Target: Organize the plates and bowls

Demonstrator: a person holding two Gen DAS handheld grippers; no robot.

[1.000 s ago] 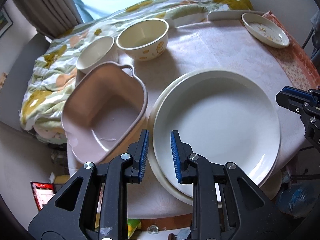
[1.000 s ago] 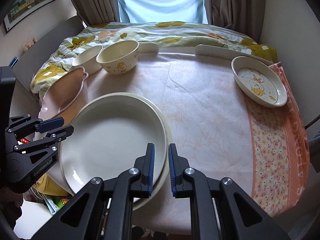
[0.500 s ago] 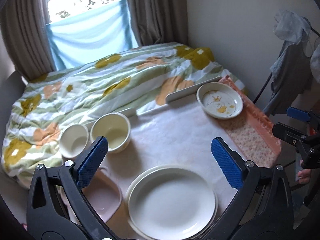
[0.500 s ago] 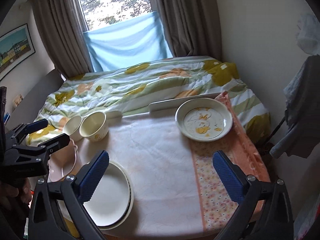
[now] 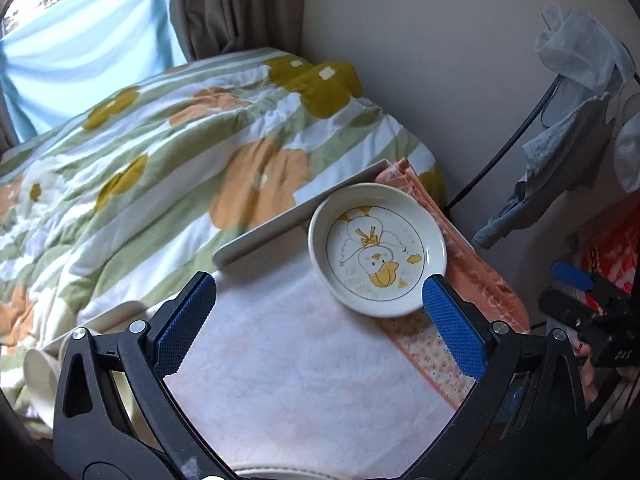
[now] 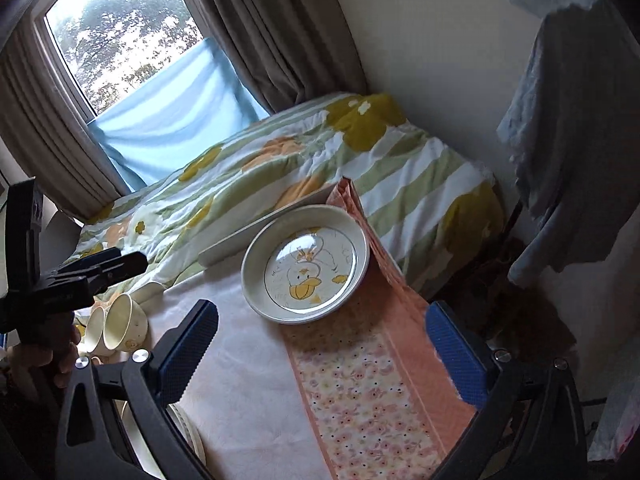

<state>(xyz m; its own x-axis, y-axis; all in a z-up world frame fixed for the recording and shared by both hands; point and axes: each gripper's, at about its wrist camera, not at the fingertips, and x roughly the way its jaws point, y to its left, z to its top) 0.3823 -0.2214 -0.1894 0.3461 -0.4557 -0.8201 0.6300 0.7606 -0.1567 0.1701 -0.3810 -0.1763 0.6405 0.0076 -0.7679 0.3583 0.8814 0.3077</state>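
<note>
Jaws of both grippers spread wide, empty, above duck plate (image 5: 377, 255)

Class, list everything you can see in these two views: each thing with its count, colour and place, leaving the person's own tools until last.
Duck plate: one, cream with a yellow duck, far right of table, partly on the runner.
Bowls: two, cream, far left of table.
Large plate: rim only, cream, near edge.
Table runner: one, orange floral, right side of table.
Tablecloth: one, pale pink, over the table.
Quilt: one, green, white and orange floral, behind the table.
Curtains: brown, beside the window.
Hanging clothes: grey-blue, right wall.
Left claw: black, blue pads, open.
Right claw: black, blue pads, open.
</note>
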